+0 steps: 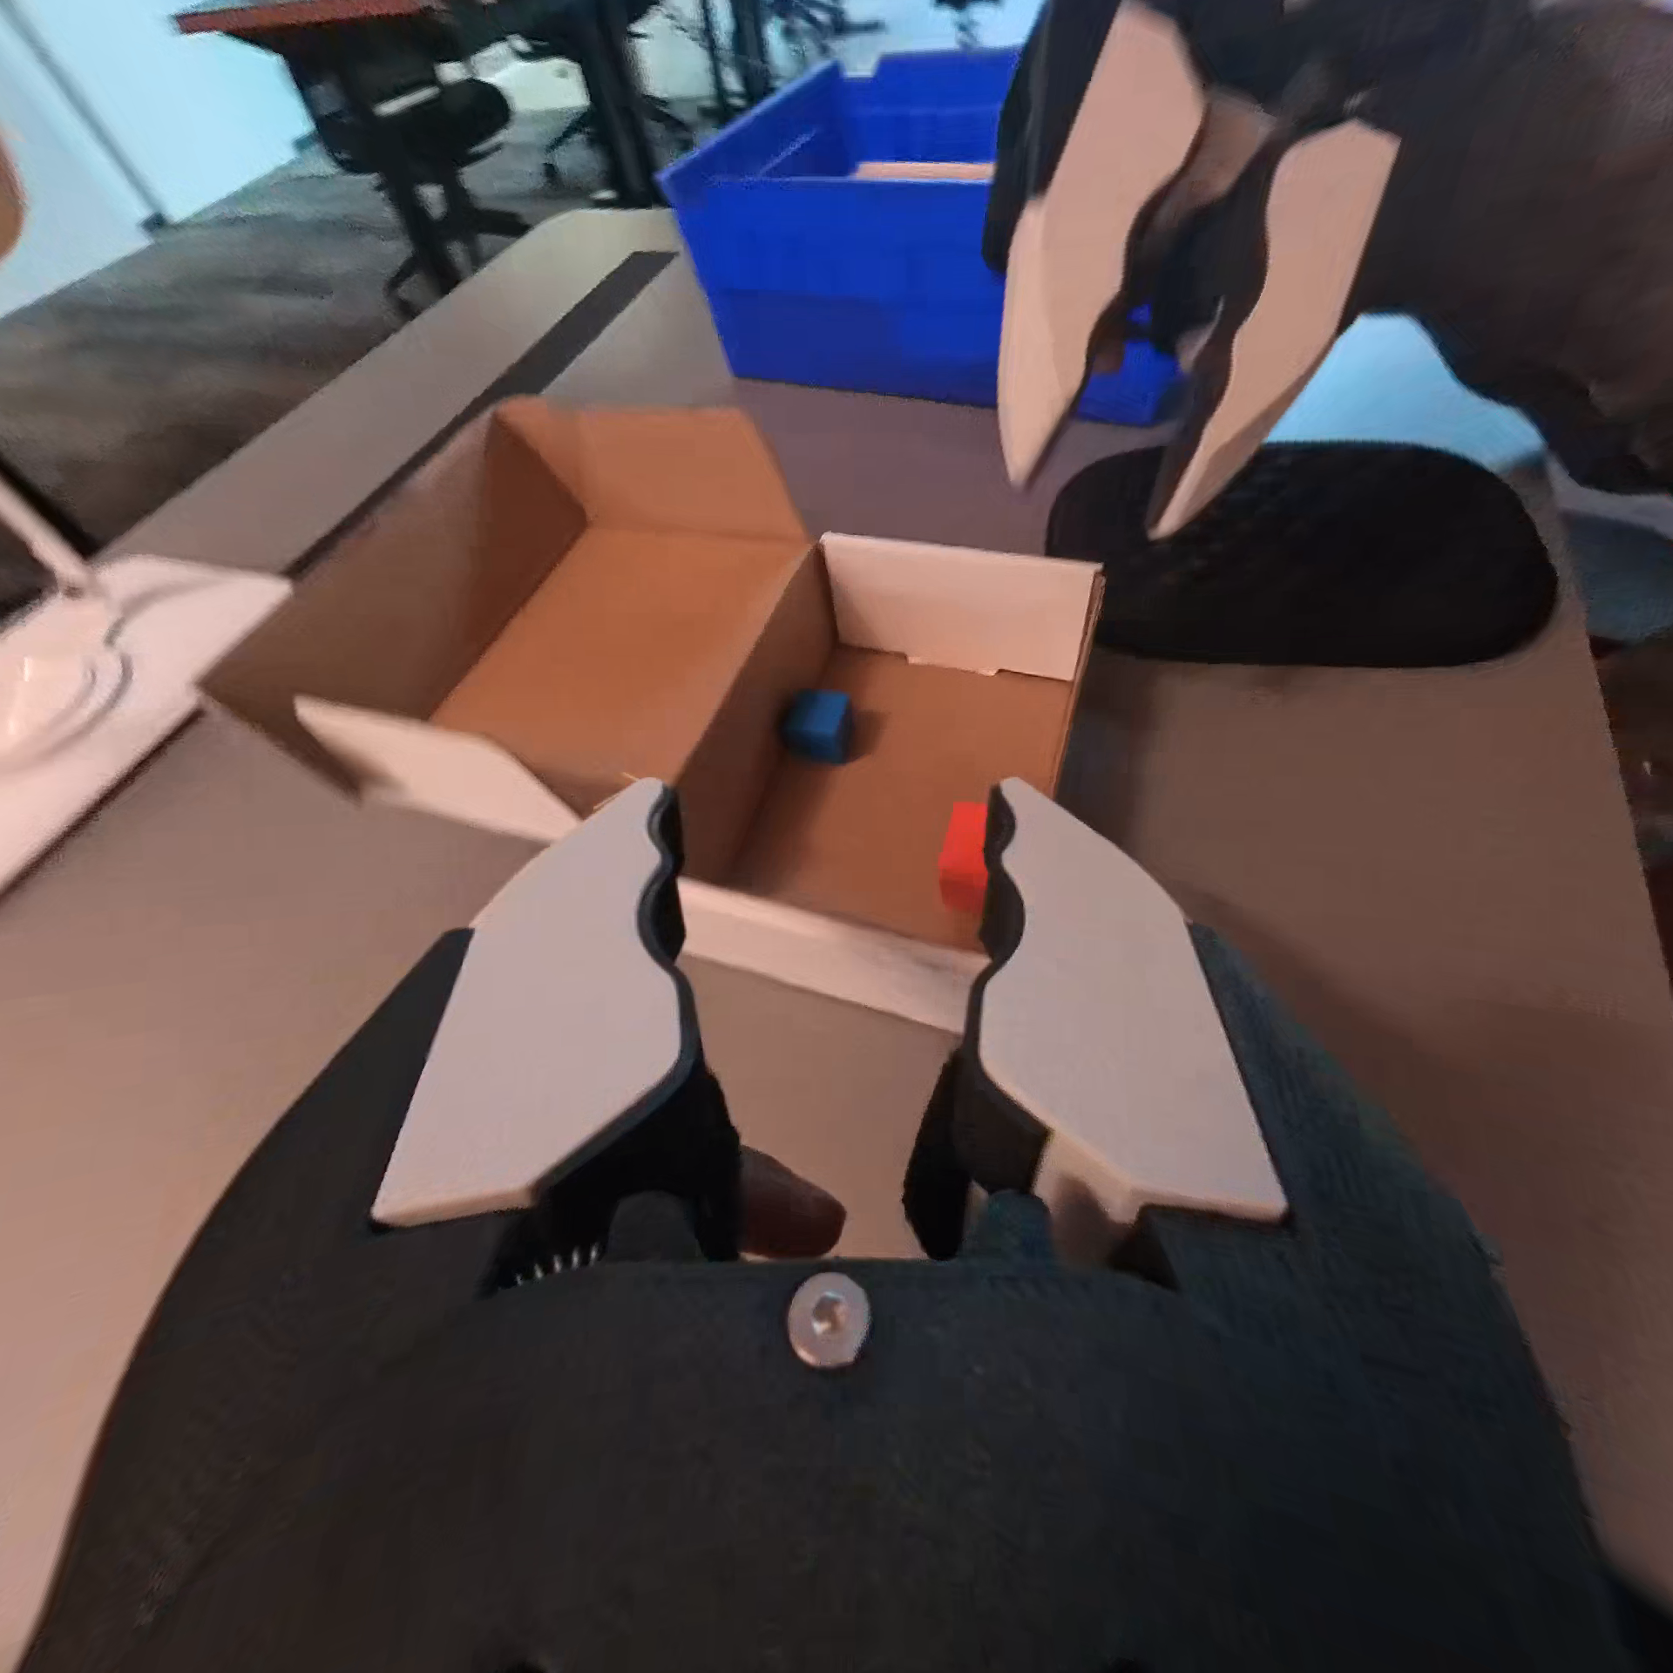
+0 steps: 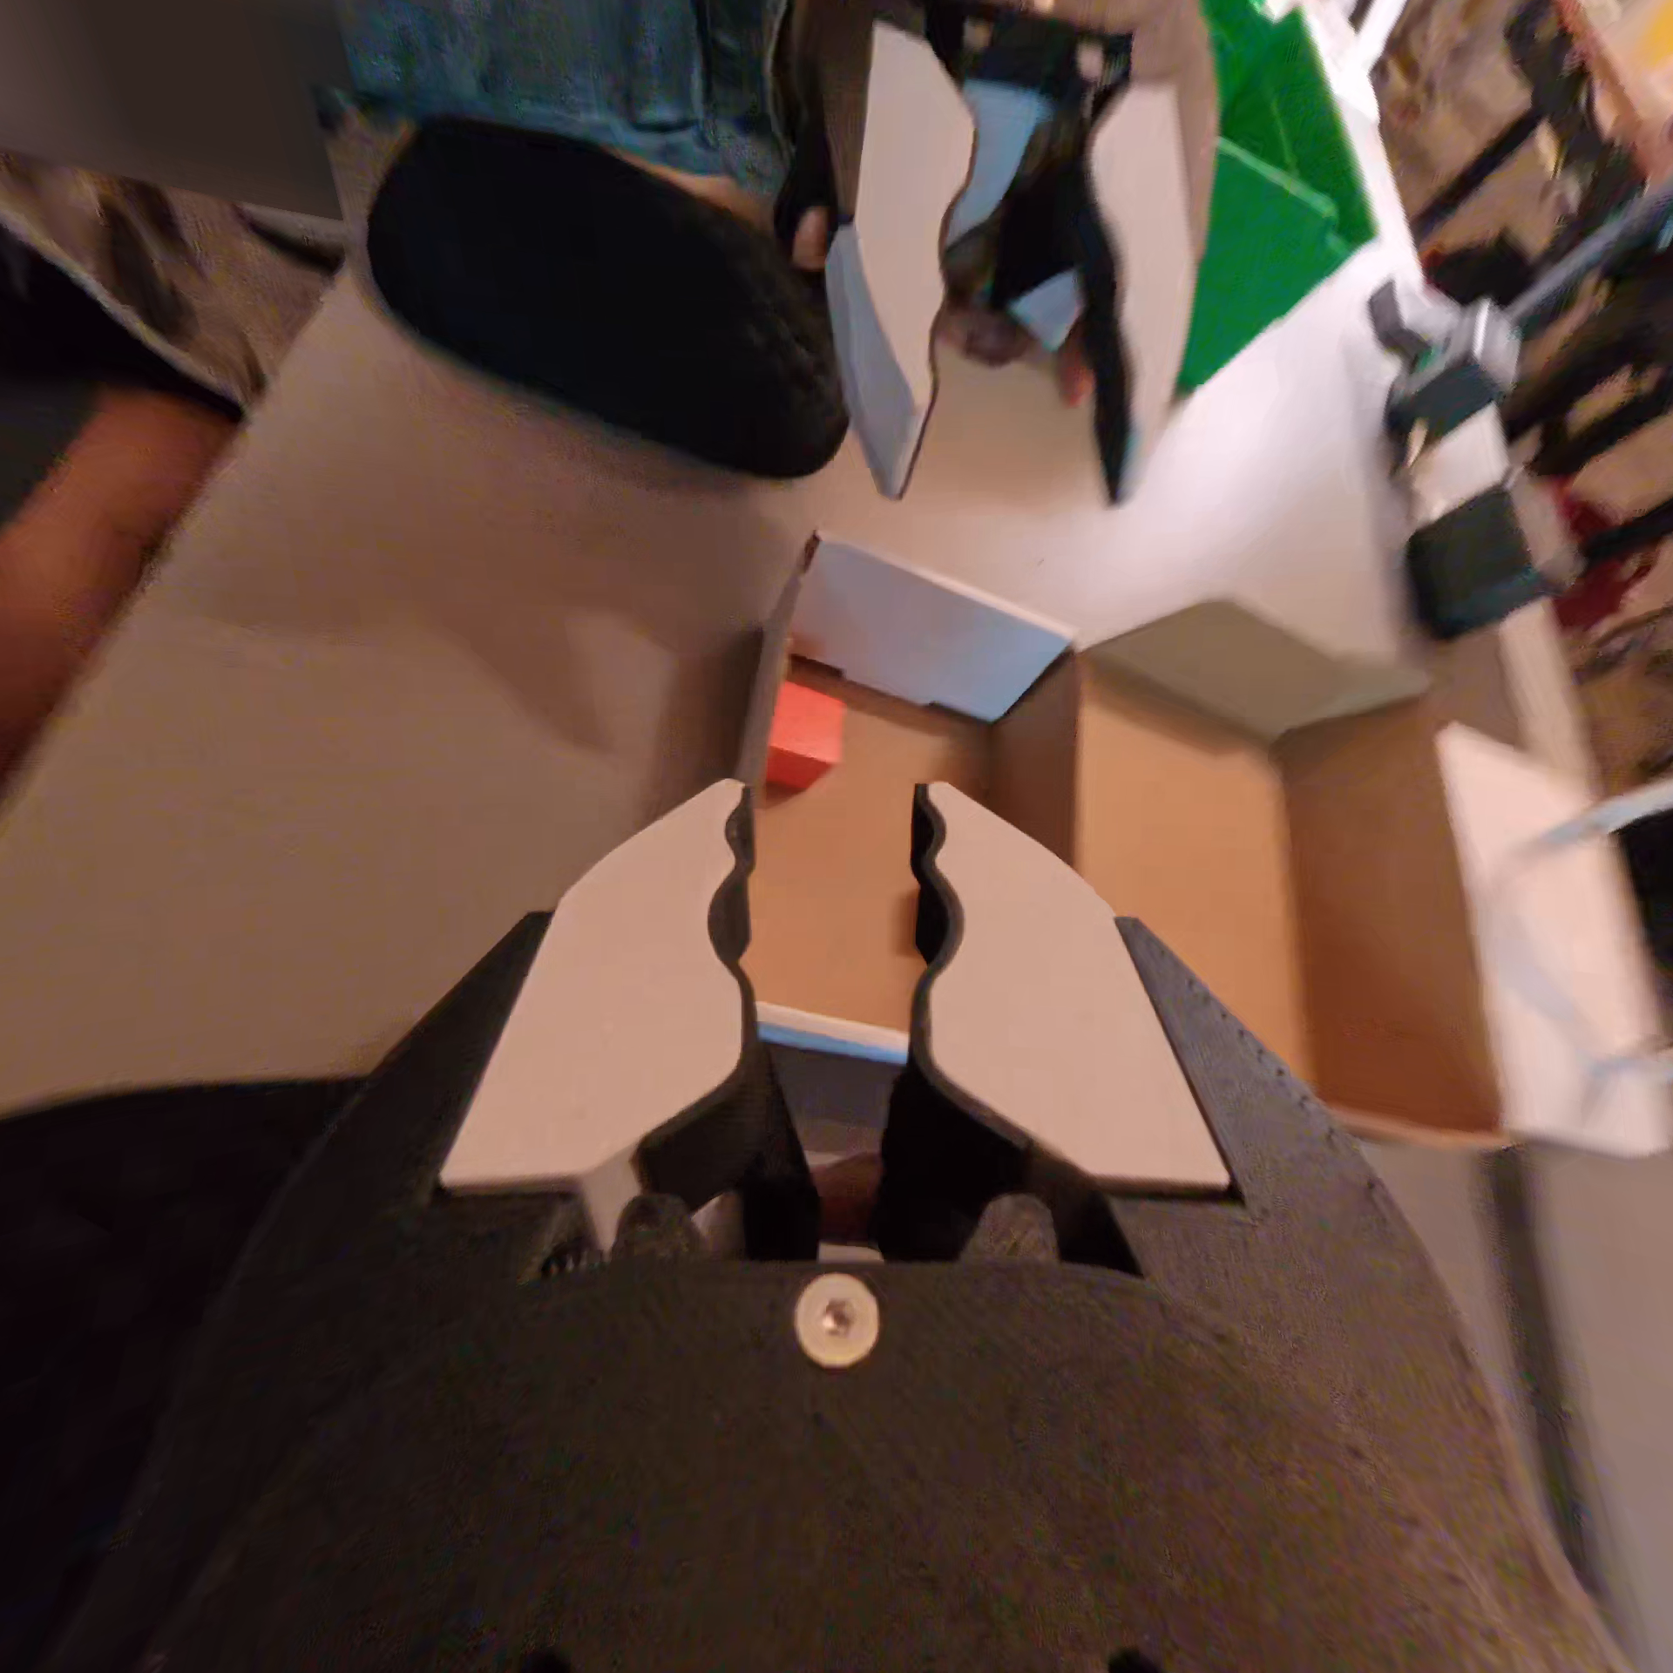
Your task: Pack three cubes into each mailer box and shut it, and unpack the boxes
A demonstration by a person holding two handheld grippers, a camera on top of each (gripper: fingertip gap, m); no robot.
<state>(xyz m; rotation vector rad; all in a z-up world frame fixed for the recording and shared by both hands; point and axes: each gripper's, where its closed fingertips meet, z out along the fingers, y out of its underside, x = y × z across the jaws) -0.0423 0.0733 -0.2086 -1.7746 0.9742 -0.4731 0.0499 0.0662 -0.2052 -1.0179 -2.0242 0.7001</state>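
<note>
Both claws hang spread and empty over the mailer box. Left wrist view first: the left gripper (image 1: 833, 815) fills the lower half of the frame, fingers wide apart with nothing between them, tips over the near wall of the mailer box (image 1: 960, 607) at frame centre. The box stands open on the table (image 1: 1313, 860), its lid laid back toward the left of the frame. On its floor sit a blue cube (image 1: 819, 727), against the inner wall left of centre, and a red cube (image 1: 961, 867), partly hidden behind the right fingertip. The right gripper (image 1: 1100, 507) hangs in the upper right, slightly parted and holding nothing. A blue bin (image 1: 815, 272) sits at the top centre and a black pad (image 1: 1313, 561) at the right.

Right wrist view: the right gripper (image 2: 833, 792) points down into the box from the lower centre, a narrow gap between its fingers; only the red cube (image 2: 804, 731) shows, just above its left fingertip. The left gripper (image 2: 1005, 493) hangs at the top centre, spread. A green bin (image 2: 1267, 226) lies in the upper right.

Whether a cube is to go in or come out cannot be told. To lift the red one well, I judge the fingers should drop straight down clear of the walls, straddle it squarely and close across opposite flat faces.

No writing or brand can be read in either view
</note>
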